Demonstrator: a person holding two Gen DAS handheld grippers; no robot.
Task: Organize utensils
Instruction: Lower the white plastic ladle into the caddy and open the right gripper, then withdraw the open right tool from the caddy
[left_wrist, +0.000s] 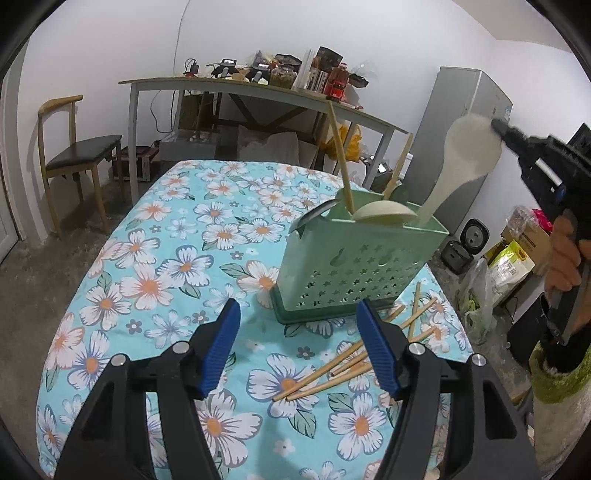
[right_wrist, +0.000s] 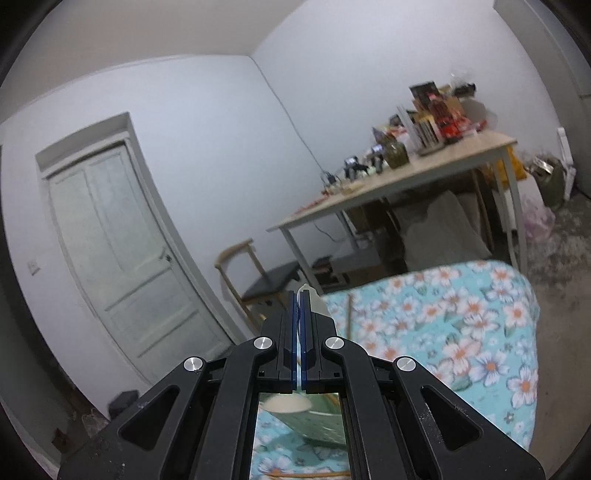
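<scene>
White walls close the room behind a surface (left_wrist: 122, 258) covered in a turquoise cloth with white flowers. My left gripper (left_wrist: 295, 350) hangs over its near end with the jaws spread wide and nothing between them. Straight ahead of it, just beyond the fingertips, stands a green utensil holder (left_wrist: 354, 266) pierced with small stars. Two chopsticks (left_wrist: 341, 158) lean upright out of its far side, a pale ladle bowl (left_wrist: 384, 213) rests across its top, and a metal handle (left_wrist: 314, 216) pokes out at its left corner. Loose chopsticks (left_wrist: 332, 373) lie scattered on the cloth under and just past my left gripper's right finger, reaching to the holder's base.

Up and to the right of the holder, my right gripper (left_wrist: 498, 127) pinches the wide end of a pale spoon (left_wrist: 461, 158), whose narrow end dips into the holder's right side. From the right wrist view, that gripper (right_wrist: 300, 295) has its blue pads nearly together, with only a thin white edge of the spoon (right_wrist: 304, 287) showing between them at the tips. Beyond, a long desk (left_wrist: 258, 90) piled with clutter stands against the wall, a wooden chair (left_wrist: 74, 155) to its left.
</scene>
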